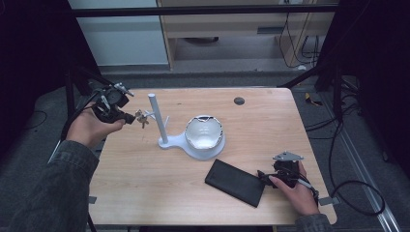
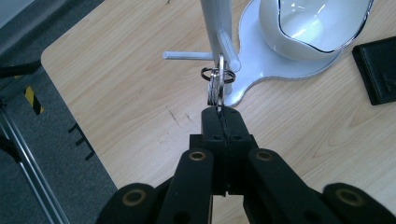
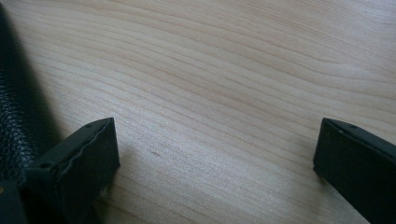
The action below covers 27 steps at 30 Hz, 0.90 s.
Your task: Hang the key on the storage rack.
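Observation:
My left gripper [image 1: 128,117] [image 2: 221,114] is shut on a bunch of keys [image 1: 141,119] [image 2: 215,91] and holds it up beside the white stand's post [image 1: 157,118] [image 2: 215,18]. The key ring [image 2: 217,75] sits right at the tip of a short peg [image 2: 228,48]; I cannot tell whether it is over the peg. A white bowl [image 1: 204,133] [image 2: 313,23] rests on the stand's base [image 1: 193,151]. My right gripper [image 1: 264,177] [image 3: 215,149] stands open low over the table, just right of a black wallet [image 1: 235,182] [image 3: 14,116].
A second peg [image 2: 187,55] points sideways from the post. The wallet [image 2: 379,70] lies flat near the table's front edge. A dark round grommet [image 1: 239,101] sits at the back of the wooden table [image 1: 270,130]. Stand legs and cables run along the floor on both sides.

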### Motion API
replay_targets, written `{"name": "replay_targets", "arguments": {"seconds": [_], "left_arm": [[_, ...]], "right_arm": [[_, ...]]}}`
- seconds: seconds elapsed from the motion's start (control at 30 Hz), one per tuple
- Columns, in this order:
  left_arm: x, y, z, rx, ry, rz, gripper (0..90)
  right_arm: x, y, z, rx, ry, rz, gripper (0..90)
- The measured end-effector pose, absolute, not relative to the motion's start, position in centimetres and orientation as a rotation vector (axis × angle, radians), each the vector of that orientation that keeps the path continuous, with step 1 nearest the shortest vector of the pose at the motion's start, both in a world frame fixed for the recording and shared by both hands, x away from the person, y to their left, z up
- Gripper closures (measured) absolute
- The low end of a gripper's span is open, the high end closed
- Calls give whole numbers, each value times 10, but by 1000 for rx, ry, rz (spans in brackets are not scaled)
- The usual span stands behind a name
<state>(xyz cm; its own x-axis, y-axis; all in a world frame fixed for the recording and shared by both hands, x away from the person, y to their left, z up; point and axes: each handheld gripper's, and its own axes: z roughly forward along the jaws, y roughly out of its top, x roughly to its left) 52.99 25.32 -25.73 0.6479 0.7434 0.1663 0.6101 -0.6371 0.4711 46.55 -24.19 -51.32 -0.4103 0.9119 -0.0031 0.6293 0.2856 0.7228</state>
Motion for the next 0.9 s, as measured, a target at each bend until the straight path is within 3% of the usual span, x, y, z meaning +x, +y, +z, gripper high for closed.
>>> {"name": "replay_targets", "arguments": {"seconds": [0.9], "left_arm": [[539, 240, -265, 2512, 1076, 488, 900]], "right_arm": [[466, -242, -513, 1381, 2145, 914, 4]]}}
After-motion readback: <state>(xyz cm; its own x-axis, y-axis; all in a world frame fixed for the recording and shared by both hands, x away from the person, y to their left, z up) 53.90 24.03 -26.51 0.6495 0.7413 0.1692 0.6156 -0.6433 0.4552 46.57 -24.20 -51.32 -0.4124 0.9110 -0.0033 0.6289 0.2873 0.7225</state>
